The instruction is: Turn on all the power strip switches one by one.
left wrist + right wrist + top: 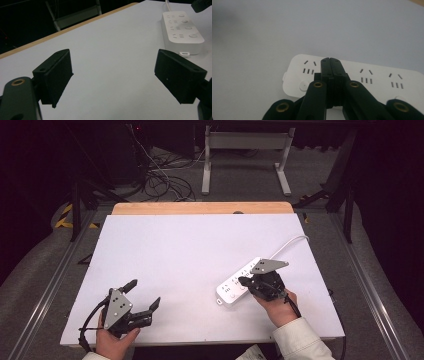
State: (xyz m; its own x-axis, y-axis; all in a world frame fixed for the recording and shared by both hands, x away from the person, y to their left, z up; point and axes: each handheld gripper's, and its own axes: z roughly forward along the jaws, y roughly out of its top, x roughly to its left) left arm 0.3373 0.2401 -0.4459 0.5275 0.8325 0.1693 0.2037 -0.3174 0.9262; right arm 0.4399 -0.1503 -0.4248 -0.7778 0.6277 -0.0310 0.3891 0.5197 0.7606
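Observation:
A white power strip (234, 289) with several sockets and round buttons lies on the white table (190, 250), right of centre; it also appears in the left gripper view (181, 30). My right gripper (242, 281) is shut with nothing between its jaws. Its tips (331, 60) sit over the strip's (374, 75) top face, between two socket groups, and I cannot tell whether they touch. My left gripper (145, 293) stands open near the table's front left, well apart from the strip, with bare table between its jaws (113, 75).
The strip's white cable (290, 242) runs off toward the table's right edge. A wooden edge (200, 208) borders the far side of the table. Beyond it are floor cables (160, 180) and a metal frame (245, 142).

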